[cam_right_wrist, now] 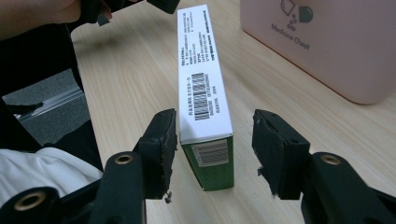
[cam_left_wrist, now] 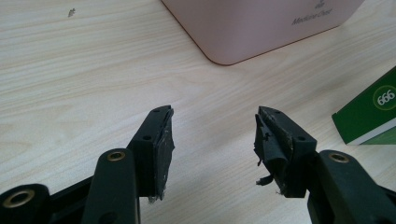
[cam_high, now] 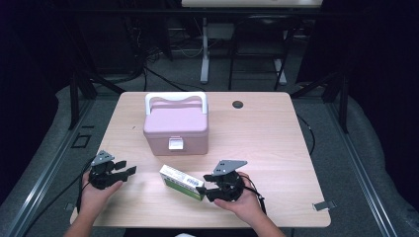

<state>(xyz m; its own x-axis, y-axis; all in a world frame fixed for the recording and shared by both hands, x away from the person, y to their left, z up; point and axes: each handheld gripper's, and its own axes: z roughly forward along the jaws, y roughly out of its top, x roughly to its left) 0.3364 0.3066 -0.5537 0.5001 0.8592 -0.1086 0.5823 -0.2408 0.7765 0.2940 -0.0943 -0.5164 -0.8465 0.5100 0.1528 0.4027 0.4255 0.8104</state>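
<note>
Work in hand: picking up the green-and-white cardboard medicine box point(cam_high: 181, 181), judged from the right gripper's point(cam_high: 202, 190) reach.
Box position: on its long narrow edge on the pale wooden table point(cam_high: 276, 148), near the front, just ahead of the closed pink plastic medicine chest with a white handle point(cam_high: 176, 127).
Right gripper: jaws spread, straddling the box end; left pad close to or touching it, right pad apart.
Left gripper point(cam_high: 129, 170): jaws spread, nothing between them, well apart from the box.
Done: approach and alignment.
Left: closing, lifting; chest latch shut.
</note>
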